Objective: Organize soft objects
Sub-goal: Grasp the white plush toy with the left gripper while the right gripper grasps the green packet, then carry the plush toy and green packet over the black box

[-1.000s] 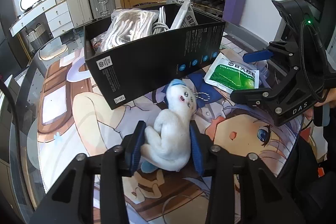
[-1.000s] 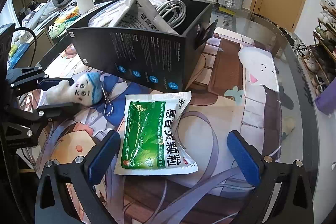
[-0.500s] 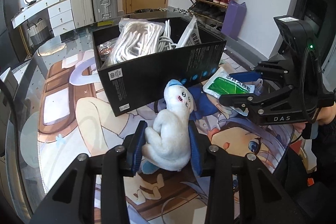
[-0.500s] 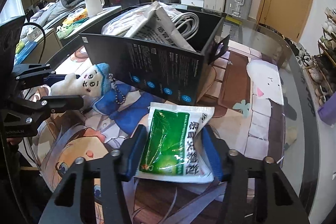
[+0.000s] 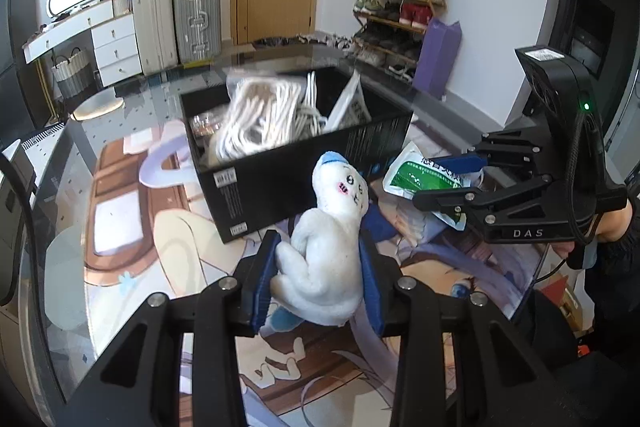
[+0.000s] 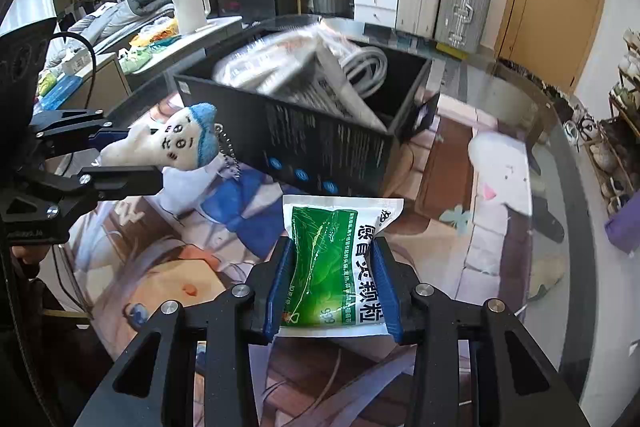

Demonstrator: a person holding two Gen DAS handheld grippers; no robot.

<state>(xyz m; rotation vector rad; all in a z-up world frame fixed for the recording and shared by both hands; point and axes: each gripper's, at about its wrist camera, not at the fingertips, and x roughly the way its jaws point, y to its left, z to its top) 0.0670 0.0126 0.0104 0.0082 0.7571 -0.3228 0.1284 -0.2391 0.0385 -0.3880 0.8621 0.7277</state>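
Your left gripper (image 5: 318, 277) is clamped tight on the white plush toy (image 5: 326, 251), its blue pads pressing the toy's body from both sides while the blue-capped head sticks up past the fingertips, just in front of the black box (image 5: 296, 163). Your right gripper (image 6: 332, 283) has the green medicine packet (image 6: 334, 267) between its pads, which press the packet's two long edges and bow it slightly; the jaws are closing on it. The packet sits near the box's front wall, above the printed table mat (image 6: 500, 187). The box stands open on the mat and already contains bagged white cables (image 5: 256, 119) and another packet leaning against its inner wall. In the right wrist view the toy's bead chain (image 6: 226, 157) dangles beside its head.
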